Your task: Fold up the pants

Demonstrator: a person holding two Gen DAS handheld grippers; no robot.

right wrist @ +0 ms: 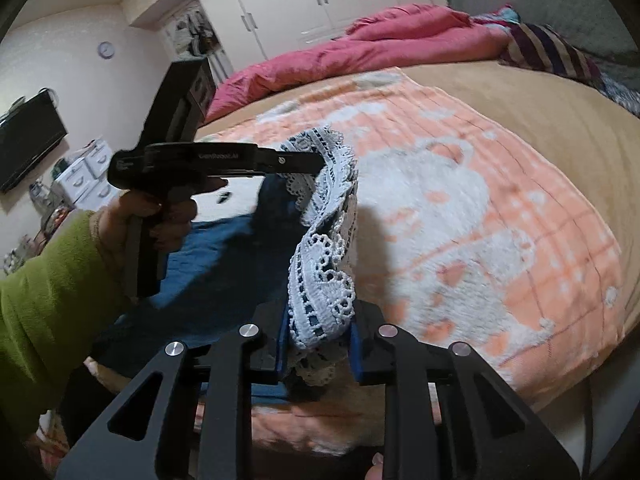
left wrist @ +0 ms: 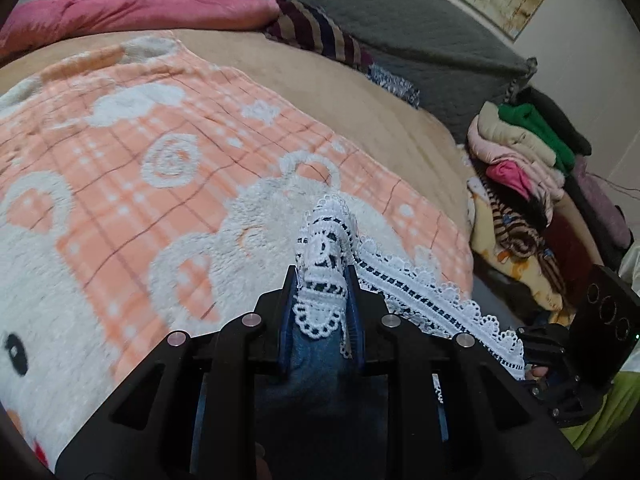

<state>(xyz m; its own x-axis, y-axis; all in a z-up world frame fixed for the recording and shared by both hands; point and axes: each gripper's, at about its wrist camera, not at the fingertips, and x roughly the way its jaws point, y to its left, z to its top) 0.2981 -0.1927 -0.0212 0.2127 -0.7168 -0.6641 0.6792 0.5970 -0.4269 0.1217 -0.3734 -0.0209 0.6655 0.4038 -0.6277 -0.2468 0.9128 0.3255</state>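
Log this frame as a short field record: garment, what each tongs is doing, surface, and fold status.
garment: blue pants with white lace trim
left tongs: shut on the lace trim, lifted
right tongs: shut on the lace trim further along
surface: peach bear-print blanket on a bed
background: pink duvet, clothes pile
fold status: trim edge raised off the blanket, fold not yet laid down

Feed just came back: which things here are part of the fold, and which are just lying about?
Job:
pants
lace hem
left tool
right tool

Lying about:
pink quilt
striped pillow
clothes pile
bear blanket, only the work surface
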